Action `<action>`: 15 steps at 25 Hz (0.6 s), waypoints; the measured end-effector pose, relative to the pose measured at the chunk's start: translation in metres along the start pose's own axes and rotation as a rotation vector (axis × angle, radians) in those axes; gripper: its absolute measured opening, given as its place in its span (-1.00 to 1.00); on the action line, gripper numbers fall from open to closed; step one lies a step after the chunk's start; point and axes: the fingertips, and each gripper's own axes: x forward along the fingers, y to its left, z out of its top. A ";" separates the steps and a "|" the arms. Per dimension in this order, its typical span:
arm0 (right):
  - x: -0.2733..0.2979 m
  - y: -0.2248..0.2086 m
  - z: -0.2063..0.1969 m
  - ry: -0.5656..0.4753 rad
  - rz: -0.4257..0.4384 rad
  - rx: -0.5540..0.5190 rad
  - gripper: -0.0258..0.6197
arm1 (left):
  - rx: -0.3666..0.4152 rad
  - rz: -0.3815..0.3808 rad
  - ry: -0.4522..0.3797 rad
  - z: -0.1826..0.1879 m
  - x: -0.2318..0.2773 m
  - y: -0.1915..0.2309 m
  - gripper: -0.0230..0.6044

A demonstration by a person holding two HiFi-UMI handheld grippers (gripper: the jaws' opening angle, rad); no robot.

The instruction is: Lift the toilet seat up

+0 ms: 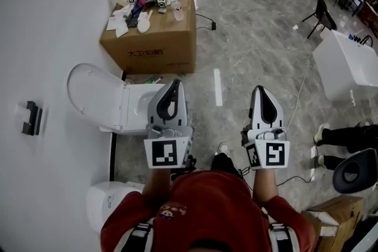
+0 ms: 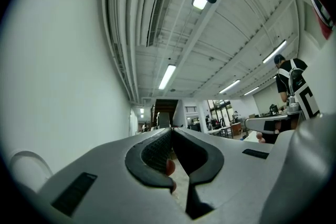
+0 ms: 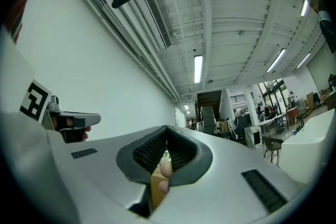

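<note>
Room: toilet [image 1: 137, 104] on tiled floor [image 1: 254, 38], just left of left hand-held gripper [image 1: 175, 83].
Jaws: left and right hand-held gripper [image 1: 260, 90] pressed together, empty.
Risk: closed tips can't pinch and may skid off.

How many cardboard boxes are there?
2. One box stands by the wall past the toilet, with clutter on top; the other box is at the lower right. More may be hidden.

Left tool [image 1: 175, 84] and right tool [image 1: 260, 90] — tips together — hover side by side beside the toilet [image 1: 137, 104], lid [image 1: 91, 91] raised.
</note>
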 end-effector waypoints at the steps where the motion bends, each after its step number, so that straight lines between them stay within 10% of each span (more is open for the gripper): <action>1: 0.006 -0.006 -0.001 -0.004 0.000 0.003 -0.88 | 0.002 0.002 -0.001 -0.001 0.007 -0.001 -0.87; 15: 0.067 -0.108 -0.024 0.007 -0.024 0.043 -0.88 | 0.049 0.005 -0.002 -0.023 0.113 -0.045 -0.87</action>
